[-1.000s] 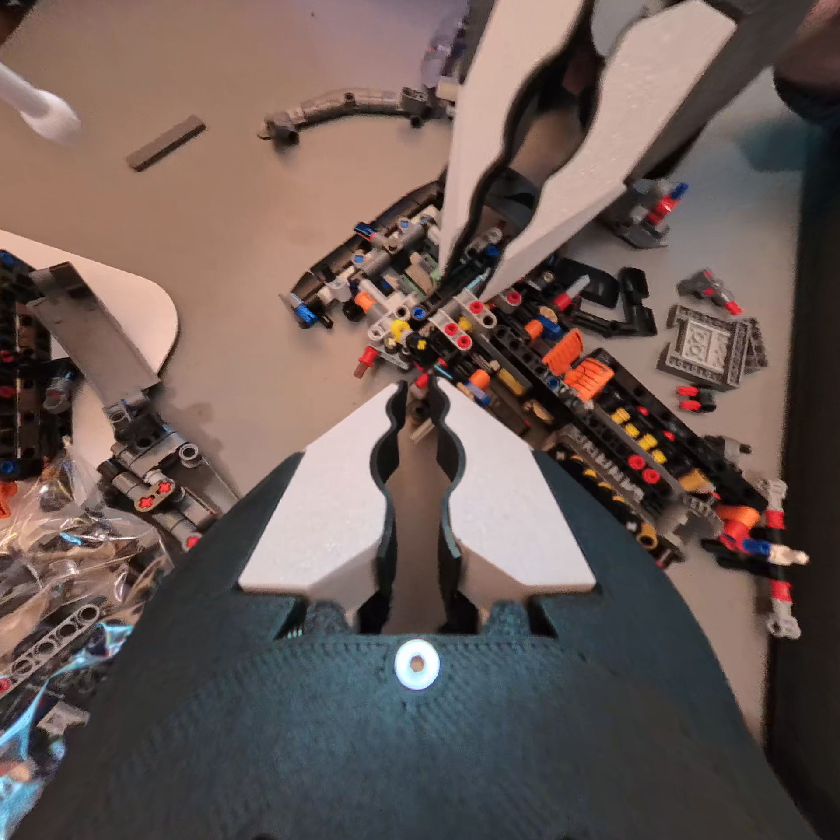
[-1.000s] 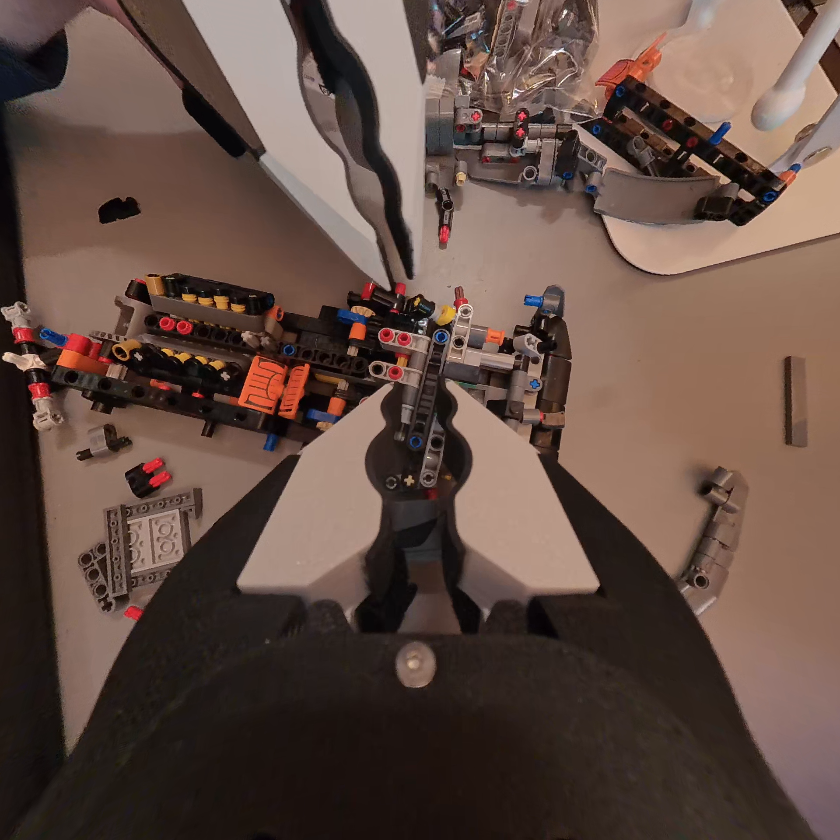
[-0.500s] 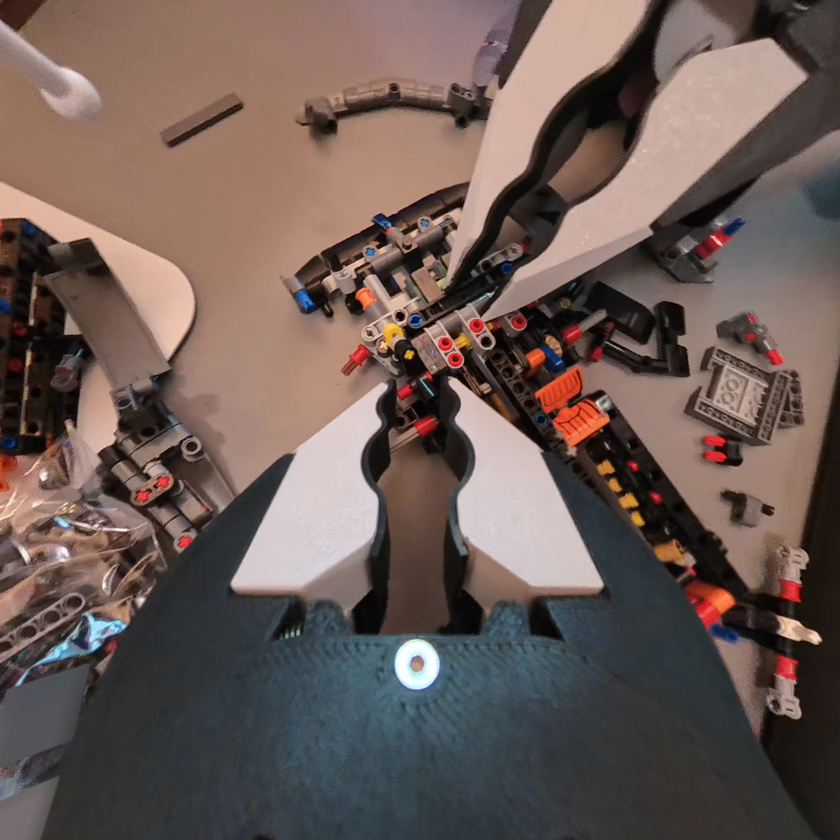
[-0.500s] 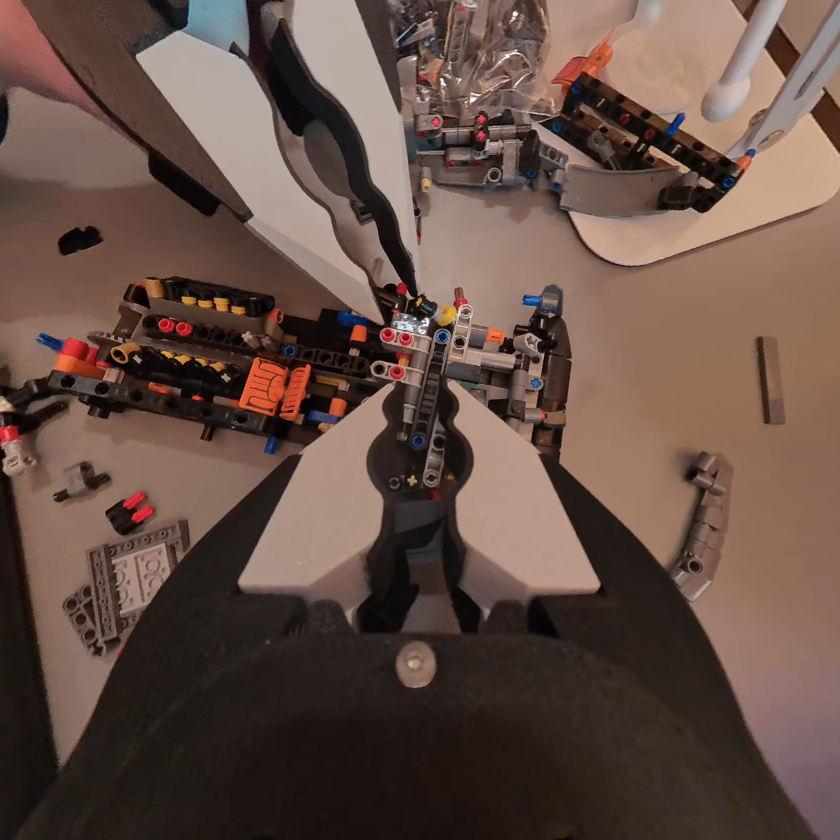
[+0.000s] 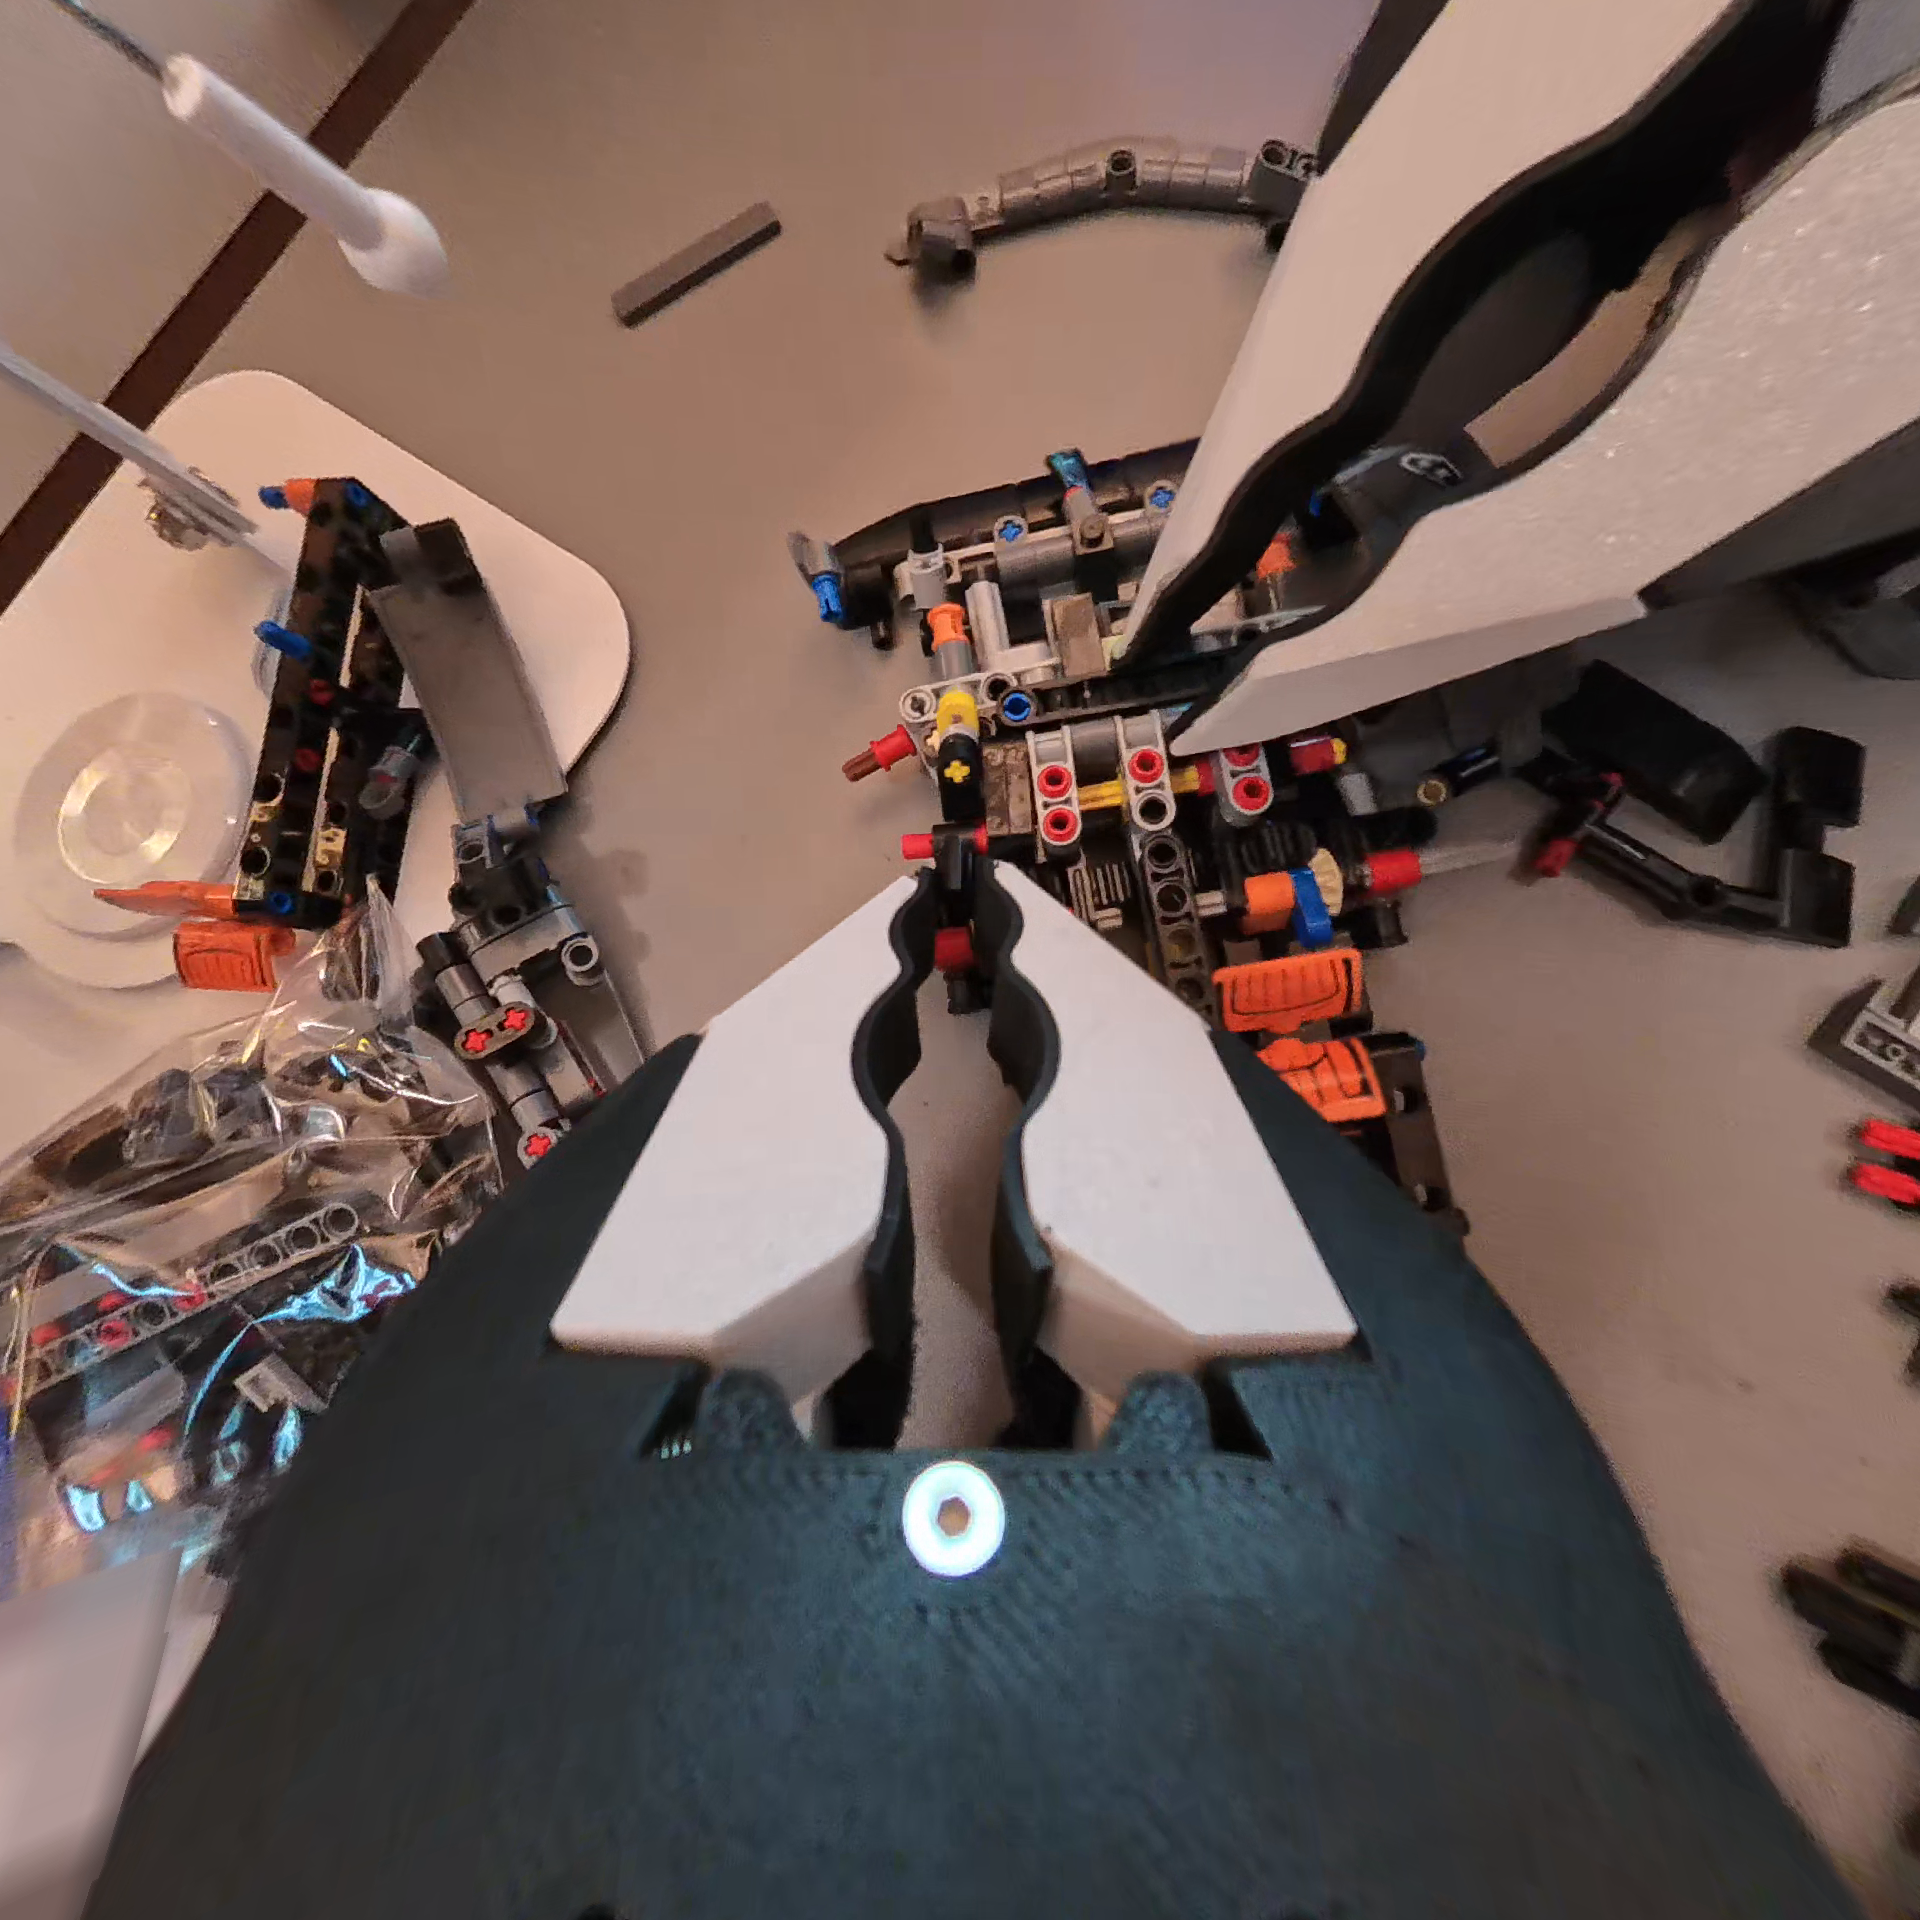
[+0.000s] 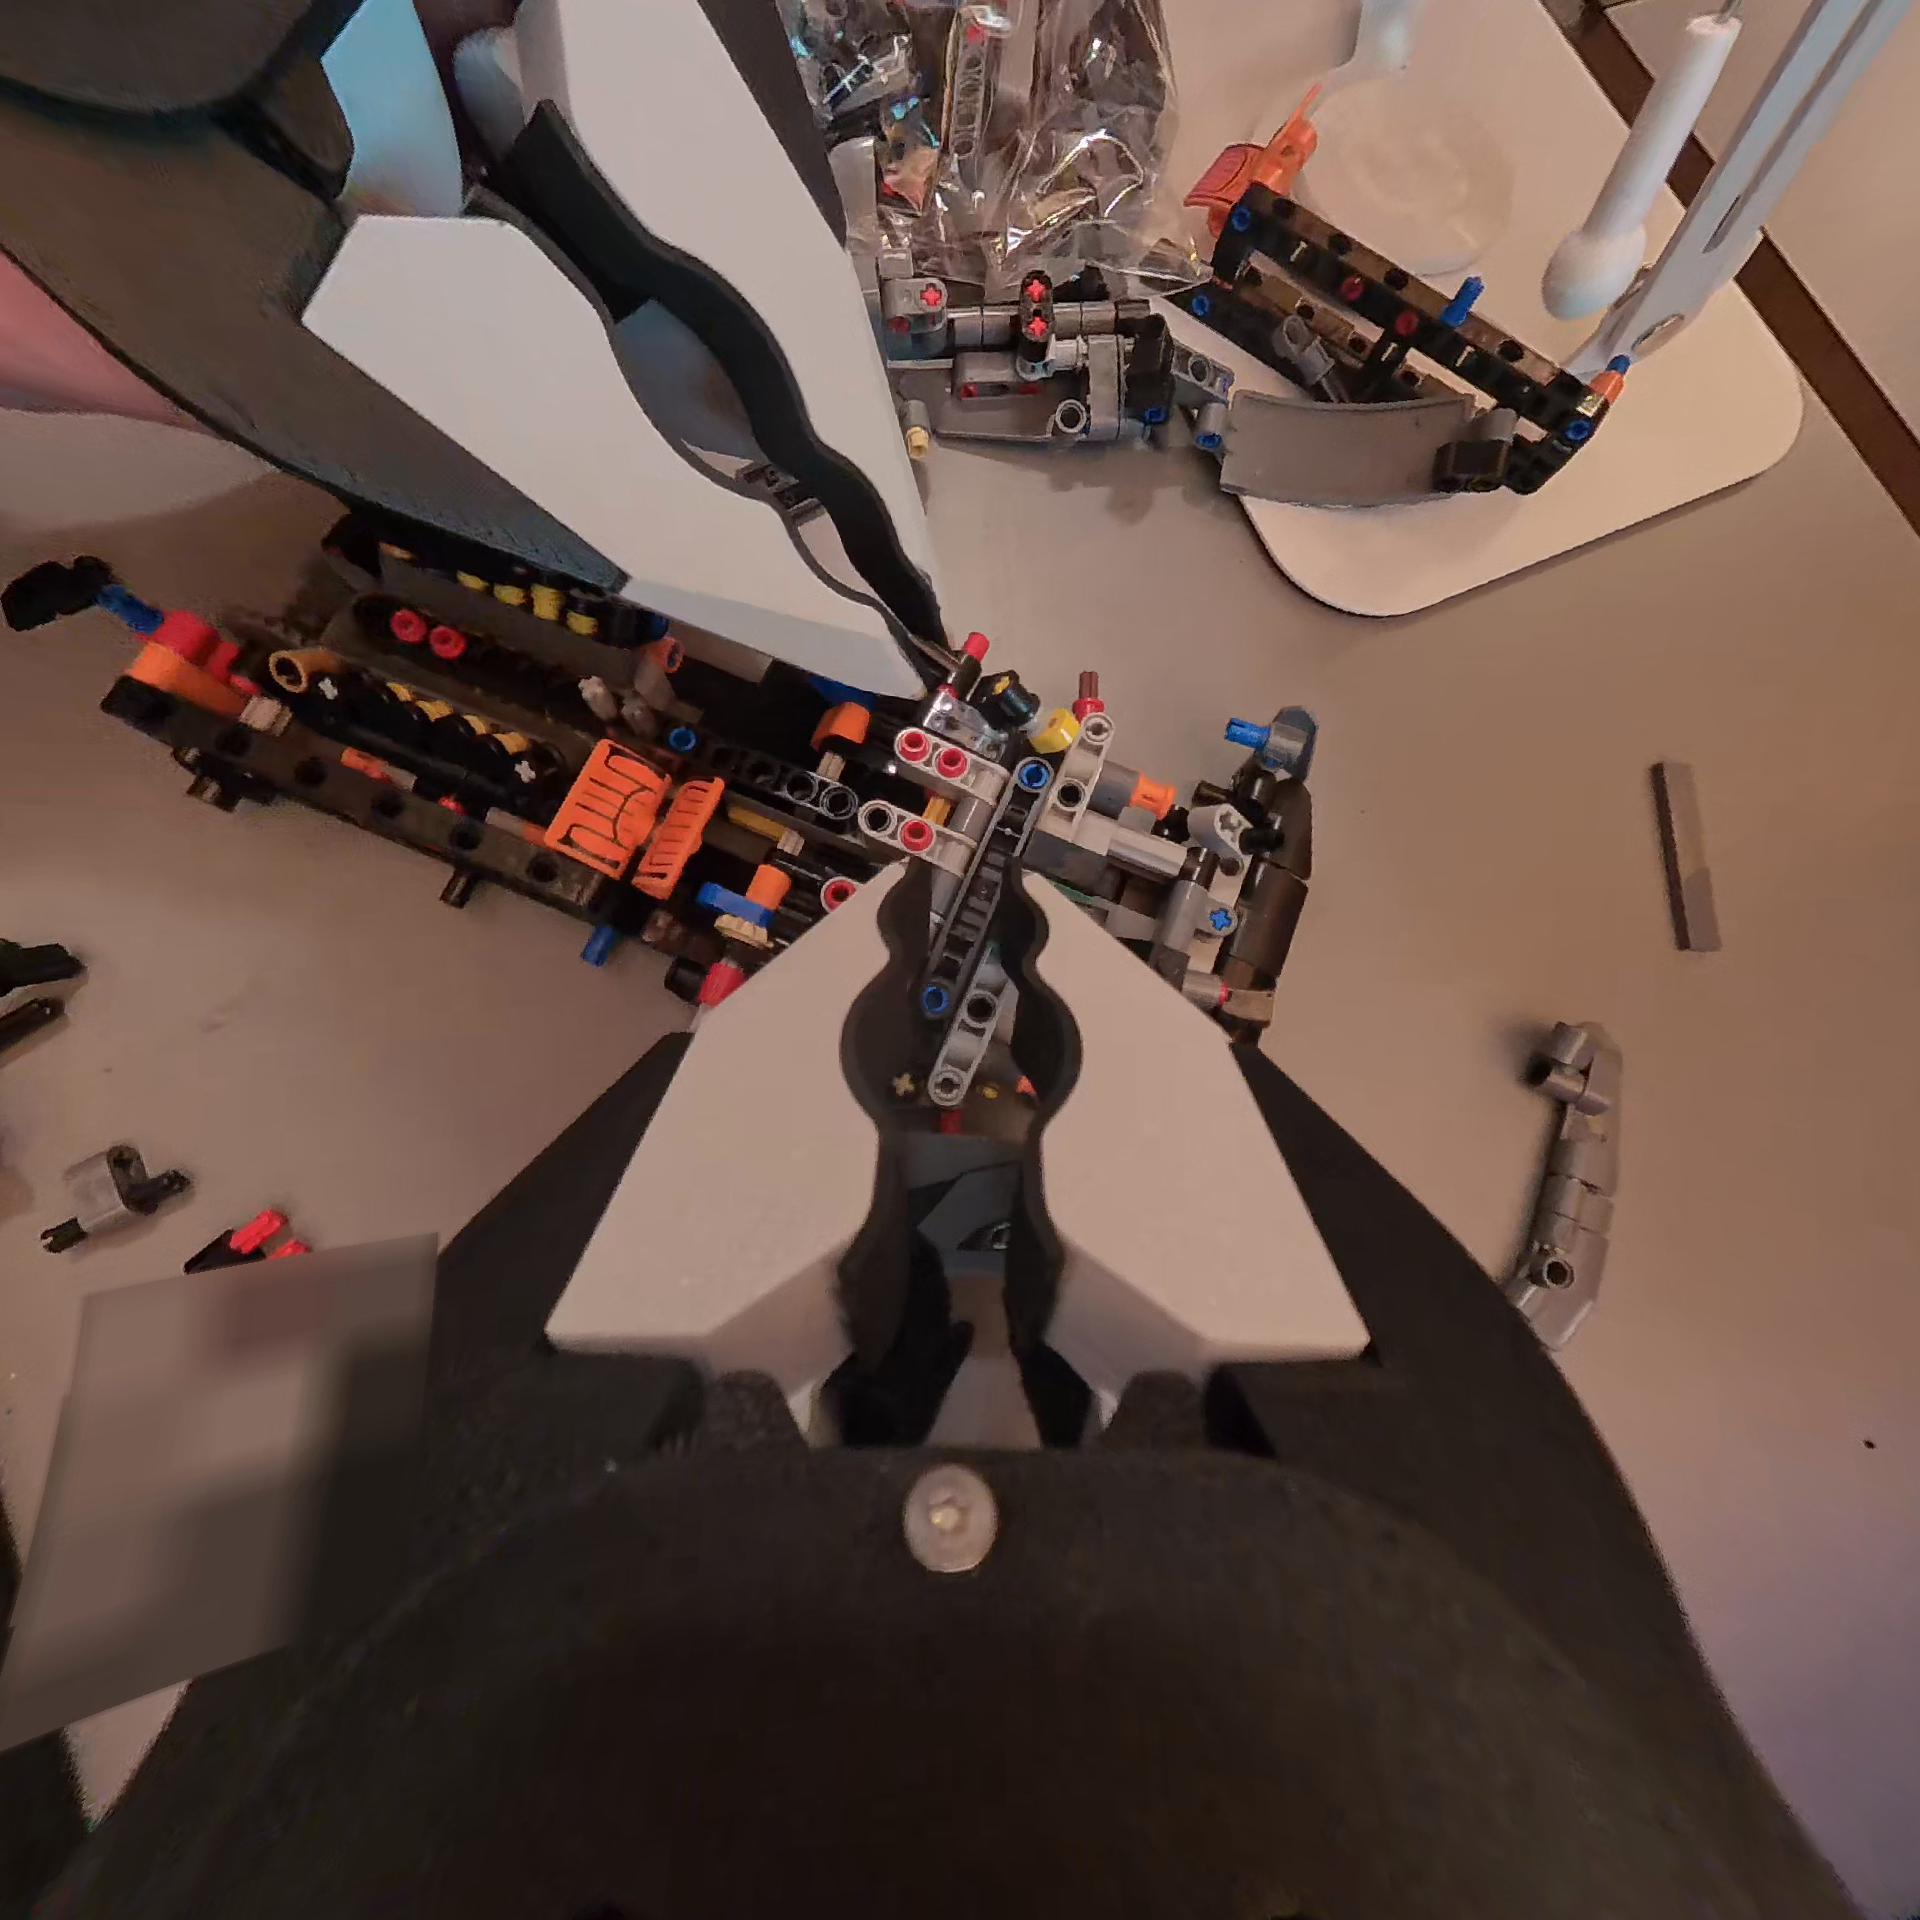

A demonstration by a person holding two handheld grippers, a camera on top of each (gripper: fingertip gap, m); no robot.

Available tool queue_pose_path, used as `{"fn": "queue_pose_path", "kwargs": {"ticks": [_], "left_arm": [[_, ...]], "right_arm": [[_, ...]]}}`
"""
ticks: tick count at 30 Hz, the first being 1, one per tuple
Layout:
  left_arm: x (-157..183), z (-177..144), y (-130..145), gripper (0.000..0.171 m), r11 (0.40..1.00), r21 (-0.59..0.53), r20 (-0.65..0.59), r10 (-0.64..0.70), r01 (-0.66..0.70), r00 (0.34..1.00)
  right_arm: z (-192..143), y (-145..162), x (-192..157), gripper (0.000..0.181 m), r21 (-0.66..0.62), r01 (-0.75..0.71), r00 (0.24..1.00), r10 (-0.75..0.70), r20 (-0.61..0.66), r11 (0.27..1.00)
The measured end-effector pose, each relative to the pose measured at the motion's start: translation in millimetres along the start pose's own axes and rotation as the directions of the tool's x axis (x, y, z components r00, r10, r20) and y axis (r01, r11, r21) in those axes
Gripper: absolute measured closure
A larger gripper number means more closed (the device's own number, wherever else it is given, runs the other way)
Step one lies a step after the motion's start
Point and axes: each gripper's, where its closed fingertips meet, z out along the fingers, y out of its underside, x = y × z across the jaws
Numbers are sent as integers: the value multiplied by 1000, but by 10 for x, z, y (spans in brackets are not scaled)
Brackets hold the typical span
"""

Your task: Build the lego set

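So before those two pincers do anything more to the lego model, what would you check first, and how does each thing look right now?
1. Left gripper holding its small black and red piece: ok, jaws pinch it.
2. Right gripper steadying the lego model by its black beam: ok.
3. Piece lined up with its hole on the model: cannot tell, the tips hide it.
4. Model flat on the table: ok.
5. Grippers clear of each other: ok, close but apart.
6. Loose grey strip out of the way: ok.
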Motion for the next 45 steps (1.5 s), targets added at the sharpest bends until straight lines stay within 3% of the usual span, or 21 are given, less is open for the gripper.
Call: {"fn": "queue_pose_path", "kwargs": {"ticks": [6, 7, 10, 13, 19, 26, 28, 29, 32, 36, 42, 45], "left_arm": [[-93, 37, -35, 168, 1000, 17, 64, -11, 9, 998], [-139, 35, -26, 167, 1000, 19, 87, -26, 25, 996], [-155, 40, -37, 167, 999, 24, 83, -45, 44, 996], [-165, 52, -40, 167, 995, 43, 47, -95, 93, 994], [-371, 88, 11, 167, 991, 43, 108, -131, 127, 985], [-139, -77, -61, 167, 995, 48, -42, -90, 92, 995], [-102, -238, -145, 167, 988, 119, -103, -85, 97, 991], [17, -326, -190, 168, 986, 150, -178, -47, 74, 983], [450, -447, -72, 165, 994, 107, -389, 50, -9, 920], [547, -305, 80, 145, 987, 27, -339, 161, -161, 927], [336, -444, 72, 137, 993, 44, -279, 119, -111, 953], [438, -437, 145, 135, 981, 22, -278, 192, -194, 941]], "right_arm": [[-5, 4, 16, 171, -6, 10, 999, -10, -32, 1000], [-8, 13, 40, 181, -13, 31, 998, -31, -58, 999], [-5, 6, 48, 181, -4, 22, 997, -22, -68, 1000], [-3, 5, 49, 181, 0, 16, 998, -16, -57, 1000], [5, -10, -47, 181, 9, 11, 1000, -11, -15, 1000], [-6, -16, -48, 181, 22, 28, 999, -28, 16, 999], [-10, -14, -47, 181, 20, 31, 999, -31, 19, 999], [-13, -13, -46, 181, 20, 33, 999, -33, 22, 999], [-19, -9, -50, 181, 26, 26, 999, -27, 39, 999], [-29, -2, -56, 181, 30, 12, 998, -14, 56, 999], [-37, 3, -61, 181, 30, 14, 998, -16, 61, 999], [-38, 2, -62, 181, 31, 13, 998, -15, 65, 999]]}}
